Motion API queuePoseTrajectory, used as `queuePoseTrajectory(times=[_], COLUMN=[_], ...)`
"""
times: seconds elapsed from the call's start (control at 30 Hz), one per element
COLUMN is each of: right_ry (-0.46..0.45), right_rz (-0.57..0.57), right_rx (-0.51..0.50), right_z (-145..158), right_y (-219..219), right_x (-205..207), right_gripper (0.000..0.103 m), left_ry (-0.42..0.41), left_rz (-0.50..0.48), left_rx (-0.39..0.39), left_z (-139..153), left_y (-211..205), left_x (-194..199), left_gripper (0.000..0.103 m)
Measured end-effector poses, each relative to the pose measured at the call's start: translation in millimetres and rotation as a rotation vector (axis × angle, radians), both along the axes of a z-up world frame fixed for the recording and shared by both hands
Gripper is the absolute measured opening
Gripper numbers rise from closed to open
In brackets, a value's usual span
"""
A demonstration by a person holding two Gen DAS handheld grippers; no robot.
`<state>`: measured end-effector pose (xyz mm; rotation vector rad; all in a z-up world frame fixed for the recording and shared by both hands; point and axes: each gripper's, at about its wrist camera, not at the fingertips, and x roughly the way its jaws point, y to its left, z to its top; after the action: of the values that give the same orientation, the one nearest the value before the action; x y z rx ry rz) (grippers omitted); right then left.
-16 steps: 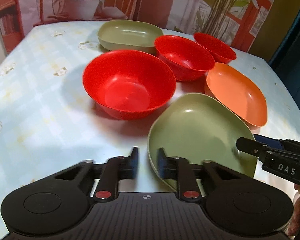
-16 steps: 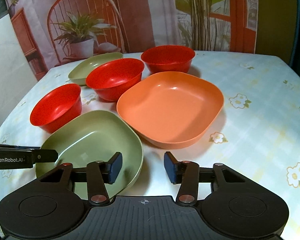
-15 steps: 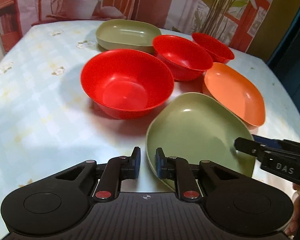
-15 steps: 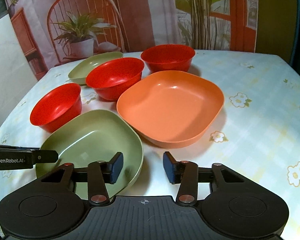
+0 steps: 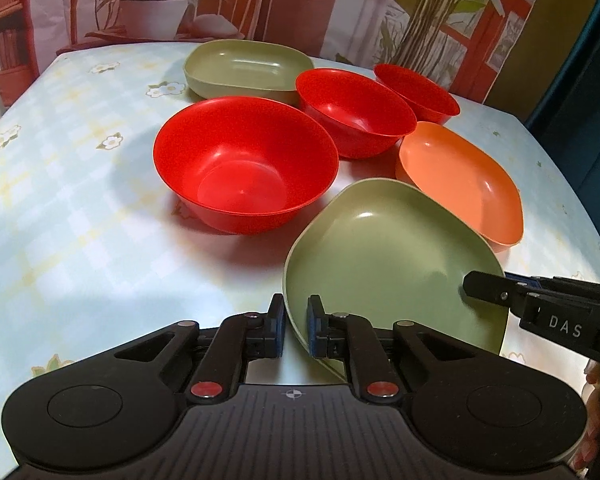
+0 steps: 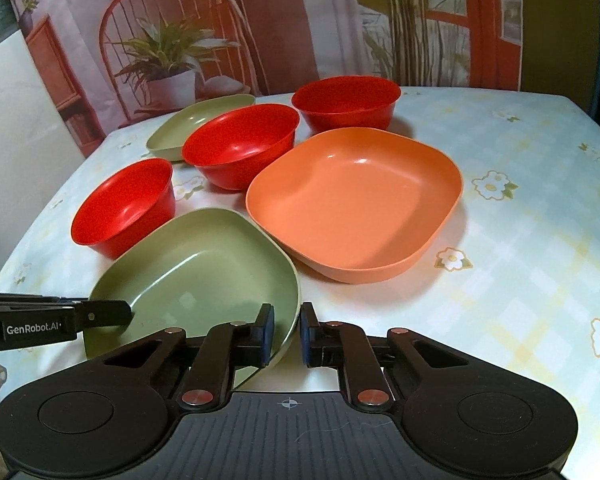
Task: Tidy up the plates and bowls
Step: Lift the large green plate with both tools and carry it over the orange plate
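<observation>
The table [image 6: 520, 208], under its pale floral cloth, carries six dishes. The orange plate [image 6: 356, 204] sits at centre in my right wrist view. The near green plate [image 6: 196, 276] lies at its 8 o'clock, tilted, its rim touching or nearly touching the orange one. A far green plate [image 5: 248, 66] rests at 12 o'clock in my left view. Three red bowls follow: the large bowl [image 5: 246, 164] at the near green plate's 10 o'clock in the left view, the middle bowl [image 5: 354, 110], and the far bowl [image 5: 418, 92] behind. My left gripper [image 5: 294, 322] is clamped on the near green plate's rim, one finger inside, one outside. My right gripper [image 6: 286, 330] grips the opposite rim likewise.
</observation>
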<state>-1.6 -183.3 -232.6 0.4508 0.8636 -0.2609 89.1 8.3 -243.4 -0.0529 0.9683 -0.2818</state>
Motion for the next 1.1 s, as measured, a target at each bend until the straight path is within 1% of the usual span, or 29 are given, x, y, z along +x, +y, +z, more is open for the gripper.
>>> queuePoseTrajectory(times=[0.17, 0.3, 0.43, 0.67, 0.9, 1.1], right_ry=[-0.013, -0.024, -0.038, -0.066, -0.098, -0.124], right_rz=[-0.002, -0.005, -0.005, -0.010, -0.030, -0.056], right_rx=[0.000, 0.002, -0.002, -0.012, -0.022, -0.032], right_z=[3, 5, 10, 21, 31, 40], right_y=[0, 1, 3, 4, -5, -21], right_x=[-2, -4, -7, -14, -17, -19], right_gripper=[0.012, 0.012, 0.012, 0.012, 0.012, 0.012], left_ry=[-0.032, -0.038, -0.066, -0.094, -0.114, -0.130], left_rz=[-0.003, 0.001, 0.006, 0.005, -0.026, -0.072], left_rx=[0.030, 0.022, 0.027, 0.010, 0.006, 0.013], left_z=[5, 7, 12, 21, 29, 37], left_y=[-2, 0, 1, 3, -5, -20], left_x=[-3, -5, -9, -14, -13, -1], left_gripper=[0.012, 0.012, 0.012, 0.012, 0.012, 0.012])
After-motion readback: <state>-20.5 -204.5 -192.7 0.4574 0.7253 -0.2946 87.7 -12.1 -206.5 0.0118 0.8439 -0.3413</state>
